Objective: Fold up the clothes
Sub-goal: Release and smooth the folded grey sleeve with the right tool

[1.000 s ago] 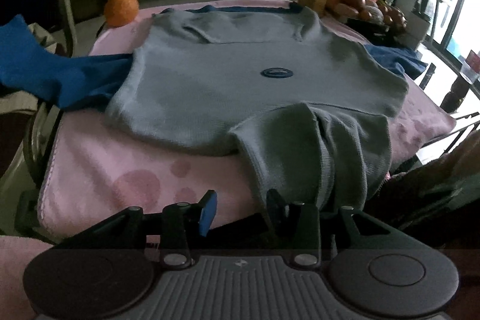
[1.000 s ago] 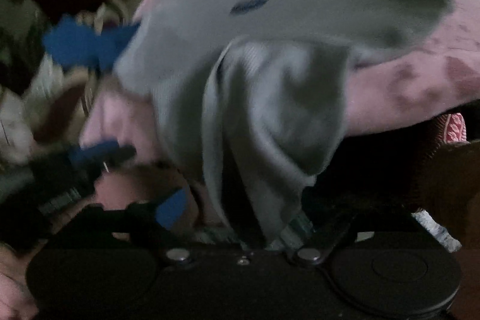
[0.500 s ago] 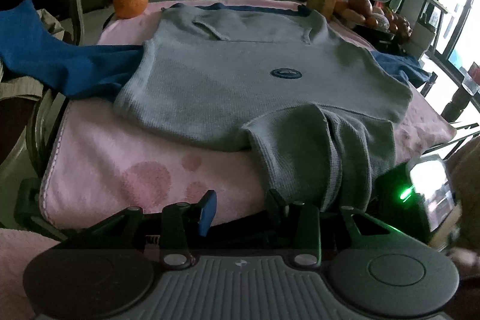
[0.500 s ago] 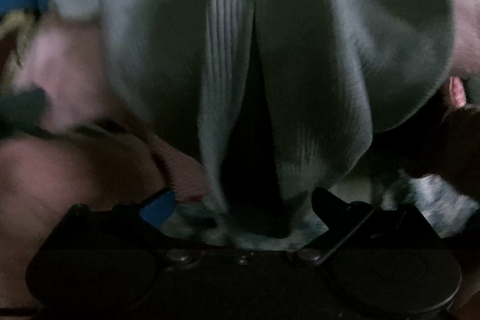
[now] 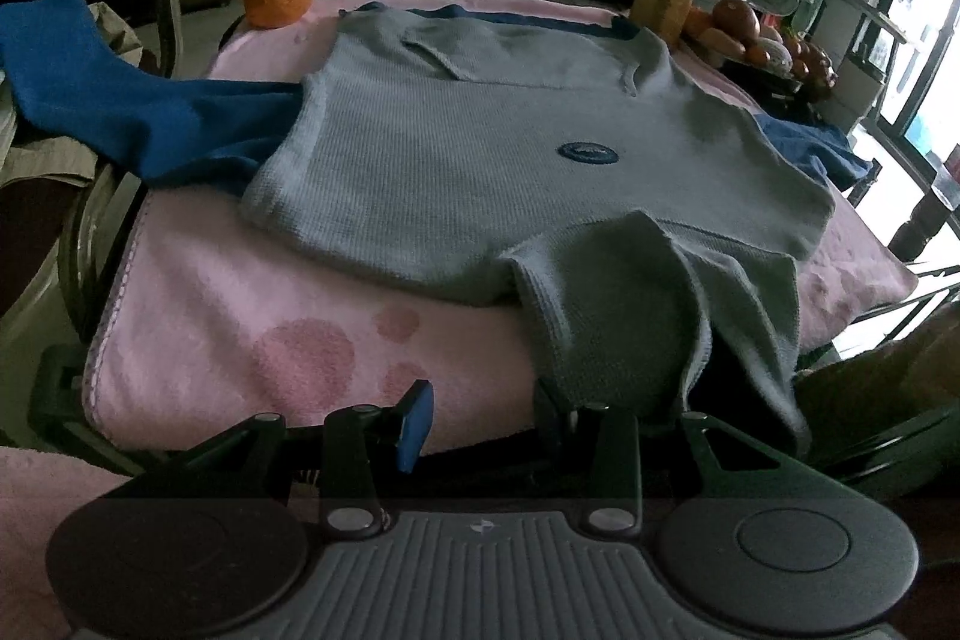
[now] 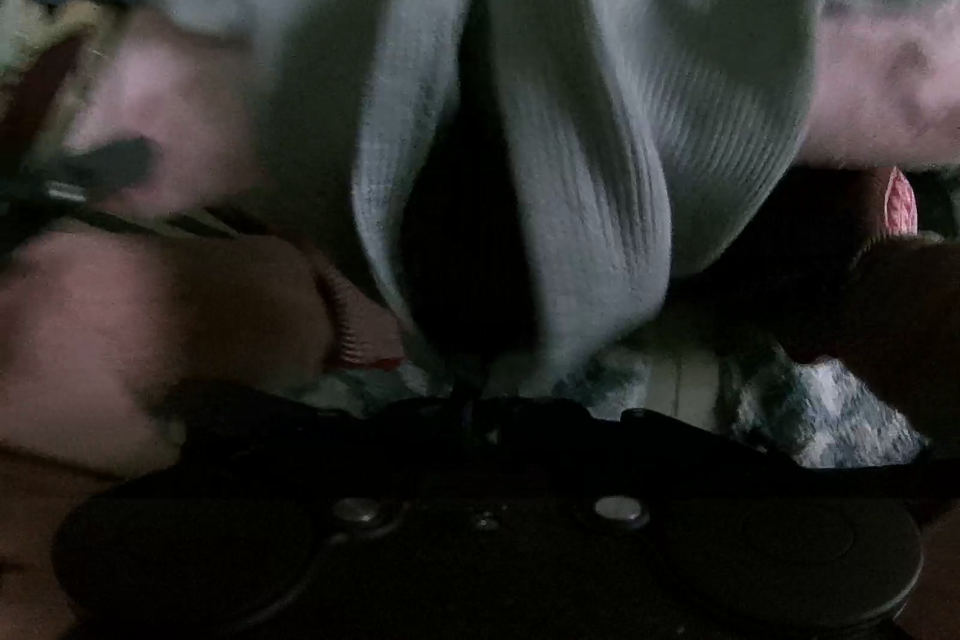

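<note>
Since half a second ago, the right gripper (image 6: 480,400) is closed onto the sleeve (image 6: 540,172) hanging at 5 o'clock off the sweater (image 5: 510,148), which is spread flat on the towel (image 5: 240,316), while the left gripper (image 5: 480,412) is held open and empty, so every fold is judged left.

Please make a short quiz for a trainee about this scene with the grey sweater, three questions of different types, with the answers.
1. True or false: the left gripper is open.
2. What does the right gripper hold? A) blue cloth B) the hanging sleeve of the grey sweater C) nothing
3. Fill in: the sweater lies on a ____ towel.

Key: 1 true, nothing between its fingers. 2 B, its jaws are together on the sleeve end. 3 pink.
</note>
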`<control>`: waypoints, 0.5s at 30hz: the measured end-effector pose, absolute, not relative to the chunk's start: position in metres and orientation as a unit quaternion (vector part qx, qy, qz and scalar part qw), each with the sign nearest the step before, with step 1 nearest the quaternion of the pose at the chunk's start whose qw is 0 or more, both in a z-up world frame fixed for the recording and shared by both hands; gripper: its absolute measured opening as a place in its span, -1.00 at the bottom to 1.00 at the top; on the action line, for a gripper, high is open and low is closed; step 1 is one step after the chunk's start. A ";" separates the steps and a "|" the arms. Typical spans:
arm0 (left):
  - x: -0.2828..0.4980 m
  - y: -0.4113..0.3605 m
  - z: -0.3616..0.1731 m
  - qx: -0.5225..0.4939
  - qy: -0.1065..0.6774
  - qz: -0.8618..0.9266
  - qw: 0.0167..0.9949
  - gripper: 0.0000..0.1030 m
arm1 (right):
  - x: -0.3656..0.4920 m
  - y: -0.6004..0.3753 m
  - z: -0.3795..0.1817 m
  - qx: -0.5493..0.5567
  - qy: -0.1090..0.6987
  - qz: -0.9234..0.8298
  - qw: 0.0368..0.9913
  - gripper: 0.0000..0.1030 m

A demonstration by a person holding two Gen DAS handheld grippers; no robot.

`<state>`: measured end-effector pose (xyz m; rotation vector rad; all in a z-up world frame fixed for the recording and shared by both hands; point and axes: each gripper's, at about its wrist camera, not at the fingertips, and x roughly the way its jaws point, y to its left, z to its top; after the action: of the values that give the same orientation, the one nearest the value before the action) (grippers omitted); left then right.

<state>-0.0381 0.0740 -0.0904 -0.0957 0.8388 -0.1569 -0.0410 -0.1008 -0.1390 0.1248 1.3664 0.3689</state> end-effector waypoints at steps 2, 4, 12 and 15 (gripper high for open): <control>-0.039 0.078 -0.087 -0.057 0.398 -0.072 0.913 -0.25 | -0.043 -0.109 -0.110 0.076 0.607 0.190 0.768 -0.89; -0.040 0.083 -0.083 -0.067 0.389 -0.068 0.916 -0.26 | -0.045 -0.118 -0.080 0.098 0.583 0.211 0.778 -0.89; -0.045 0.108 -0.051 -0.141 0.317 -0.061 0.936 -0.26 | -0.012 -0.156 0.028 0.169 0.459 0.233 0.841 -0.89; -0.042 0.111 -0.045 -0.149 0.308 -0.054 0.938 -0.25 | 0.035 -0.166 0.053 0.179 0.421 0.216 0.863 -0.89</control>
<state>-0.0425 0.1112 -0.0448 -0.3052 0.6301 -0.1101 0.0349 -0.1660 0.0528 0.3752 0.8825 0.4523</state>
